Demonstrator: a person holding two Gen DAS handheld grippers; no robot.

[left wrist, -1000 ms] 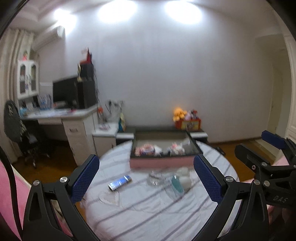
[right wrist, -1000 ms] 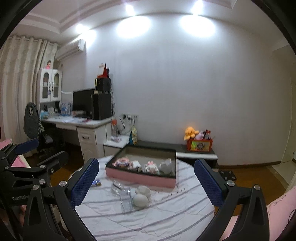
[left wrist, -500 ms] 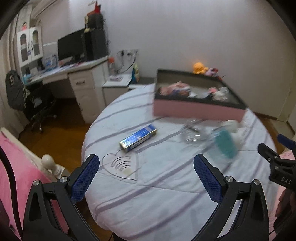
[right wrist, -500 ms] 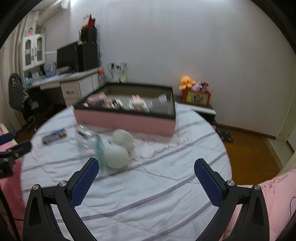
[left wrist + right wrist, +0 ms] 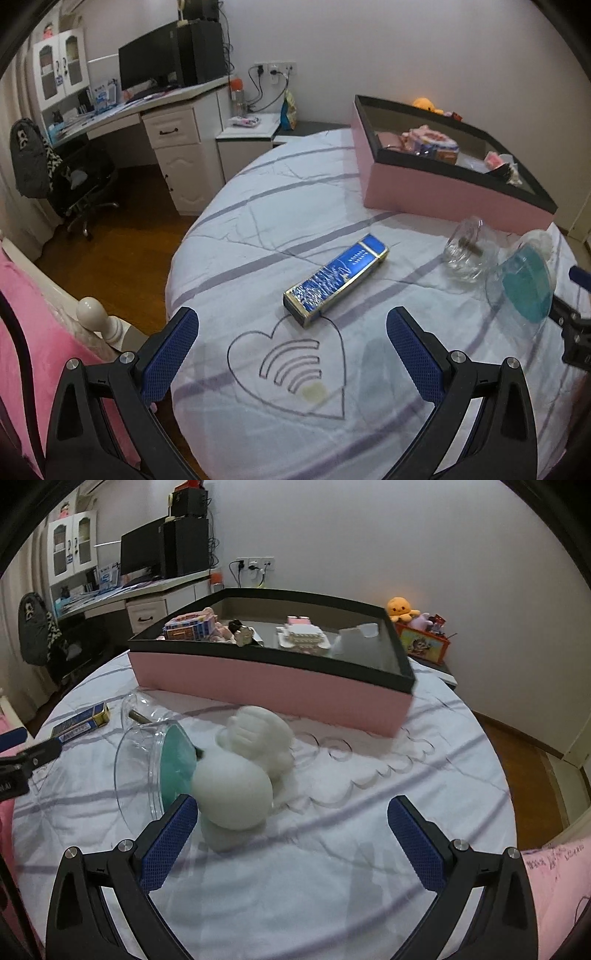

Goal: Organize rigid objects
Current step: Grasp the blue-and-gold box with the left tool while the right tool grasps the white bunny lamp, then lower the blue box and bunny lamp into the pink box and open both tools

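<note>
A blue and gold rectangular box lies on the round table, just beyond my open left gripper. A clear heart-shaped plate lies between the fingers. My right gripper is open and empty; a white figurine lies close to its left finger. A clear dome with a teal base lies beside the figurine and also shows in the left wrist view. A clear glass jar lies near it. A pink box with a black rim holds several small items.
The round table has a striped white cloth. A clear cloud-shaped plate lies in front of the pink box. A desk and office chair stand to the left. A pink bed edge is at near left.
Both grippers have dropped and tilted down toward the table. The blue box, the figurine and the dome now appear much closer. Both grippers stay open.
</note>
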